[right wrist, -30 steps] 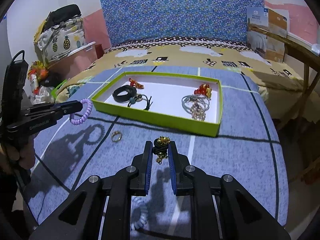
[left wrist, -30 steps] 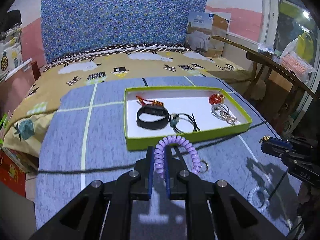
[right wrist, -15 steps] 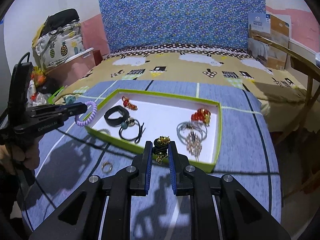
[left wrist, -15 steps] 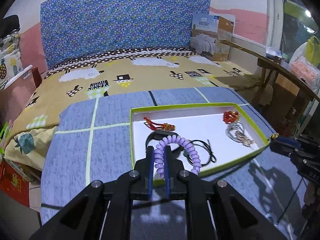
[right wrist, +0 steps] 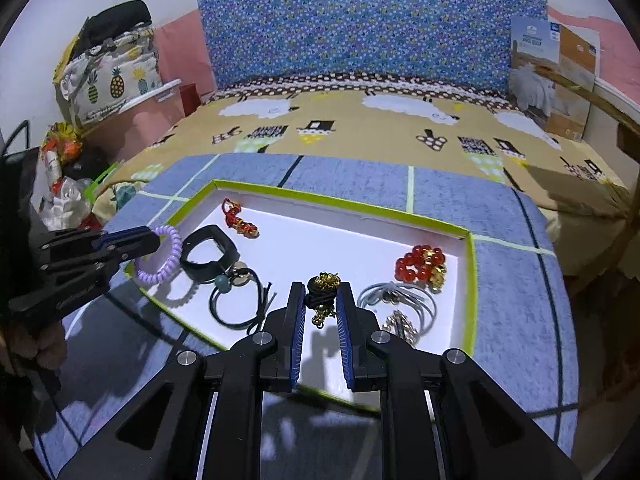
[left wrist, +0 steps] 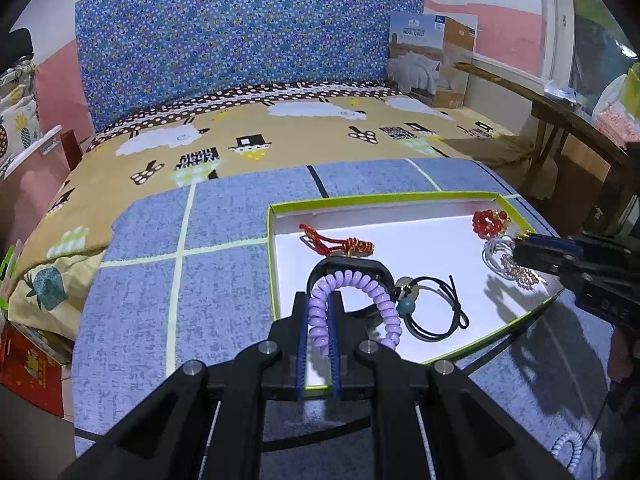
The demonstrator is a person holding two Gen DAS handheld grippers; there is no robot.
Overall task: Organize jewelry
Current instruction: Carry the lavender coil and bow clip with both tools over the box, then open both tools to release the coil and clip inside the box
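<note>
The tray (right wrist: pixel 470 280) was set on the counter (right wrist: pixel 520 320), before the bed (right wrist: pixel 360 128). Inside it, the wristband (right wrist: pixel 204 256) lay toward the left edge, the bead bracelet (right wrist: pixel 420 266) at the right edge, and the hair tie (right wrist: pixel 236 304) between them, near the front edge.

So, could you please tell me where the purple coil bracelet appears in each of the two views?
Left wrist: purple coil bracelet sits at lower centre, clamped in the left tongs, over the tray's near-left part.
Right wrist: it is at the left, at the tip of the left tongs, by the tray's left edge.
Shared landmark: the black band in the tray, just beside the bracelet.
</note>
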